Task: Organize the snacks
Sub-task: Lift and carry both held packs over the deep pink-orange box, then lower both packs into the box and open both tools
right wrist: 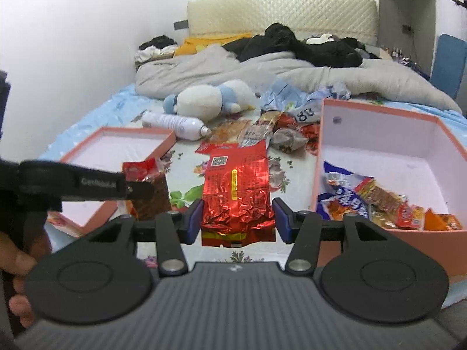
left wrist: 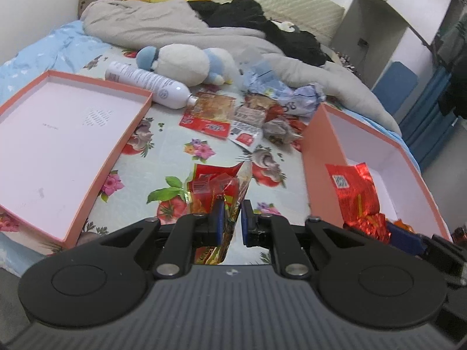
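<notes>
Both hands are loaded & held above the bed (right wrist: 186, 157), so the step looks like the carry to the deep pink box (right wrist: 379, 134) on the right, which already holds several snack packs (right wrist: 379, 201). Left hand-held gripper (left wrist: 232, 213) is clenched on a thin red snack packet (left wrist: 216, 180), pinched at its edge w/ most of it sticking up & forward. Right hand-held gripper (right wrist: 238, 218) is grasping a crinkled red foil bag (right wrist: 236, 186), one pad on each side; the bag is wide, so the jaws stand partway apart. To do it well: bring each pack over the box wall, not into it, and let go only once it's well inside, low enough that it doesn't bounce out. Right hand probably goes first, being nearest the box; left should wait so the two don't collide above the opening. The left packet's thin pinch could slip if swung fast, so keep it steady. The shallow pink lid (left wrist: 58, 134) lies on the left, apart from the box. More loose snacks (left wrist: 233, 113) sit mid-bed near a white bottle (left wrist: 146, 83) & plush toy (left wrist: 181, 58); leave those two alone.
</notes>
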Demonstrator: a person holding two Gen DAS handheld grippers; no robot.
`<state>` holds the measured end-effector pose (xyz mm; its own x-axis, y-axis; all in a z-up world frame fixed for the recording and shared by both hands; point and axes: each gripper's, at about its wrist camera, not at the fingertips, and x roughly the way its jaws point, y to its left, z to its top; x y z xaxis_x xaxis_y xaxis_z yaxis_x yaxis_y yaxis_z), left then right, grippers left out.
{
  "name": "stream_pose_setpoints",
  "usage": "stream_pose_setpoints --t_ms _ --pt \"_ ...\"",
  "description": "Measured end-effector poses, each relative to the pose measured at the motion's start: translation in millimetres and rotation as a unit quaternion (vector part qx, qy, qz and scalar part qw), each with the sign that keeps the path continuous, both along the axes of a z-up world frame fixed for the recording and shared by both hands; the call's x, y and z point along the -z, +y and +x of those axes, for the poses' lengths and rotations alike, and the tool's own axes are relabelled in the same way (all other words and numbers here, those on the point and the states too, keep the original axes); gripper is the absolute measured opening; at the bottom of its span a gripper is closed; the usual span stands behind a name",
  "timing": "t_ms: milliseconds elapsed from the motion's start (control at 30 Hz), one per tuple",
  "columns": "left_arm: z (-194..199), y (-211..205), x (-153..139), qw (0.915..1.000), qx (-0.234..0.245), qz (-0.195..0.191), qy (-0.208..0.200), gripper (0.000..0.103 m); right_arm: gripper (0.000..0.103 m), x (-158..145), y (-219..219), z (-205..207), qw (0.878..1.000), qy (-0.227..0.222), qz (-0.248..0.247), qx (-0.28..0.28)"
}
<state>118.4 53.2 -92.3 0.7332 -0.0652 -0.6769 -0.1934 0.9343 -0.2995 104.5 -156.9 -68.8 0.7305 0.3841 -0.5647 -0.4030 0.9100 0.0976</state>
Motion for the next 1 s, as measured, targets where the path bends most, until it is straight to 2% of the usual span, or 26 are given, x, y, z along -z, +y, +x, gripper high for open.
stream_pose_setpoints --t_ms 267,433,700,1000 --pt "-21 -32 -19 0.9993 0.034 -0.014 -0.006 0.014 0.053 -15 -37 -14 0.999 -0.007 0.012 0.036" --pt "-19 -56 -30 0.9975 0.065 -0.024 -0.015 0.014 0.053 -22 -59 -23 0.998 -0.012 0.012 0.06" --pt "2 -98 -39 0.9916 0.125 -0.023 -0.024 0.014 0.053 -25 -93 -27 0.994 -0.022 0.001 0.106" --pt "44 -139 -53 0.9831 0.177 -0.019 -0.044 0.014 0.053 -29 -131 3 0.984 -0.046 -0.006 0.17"
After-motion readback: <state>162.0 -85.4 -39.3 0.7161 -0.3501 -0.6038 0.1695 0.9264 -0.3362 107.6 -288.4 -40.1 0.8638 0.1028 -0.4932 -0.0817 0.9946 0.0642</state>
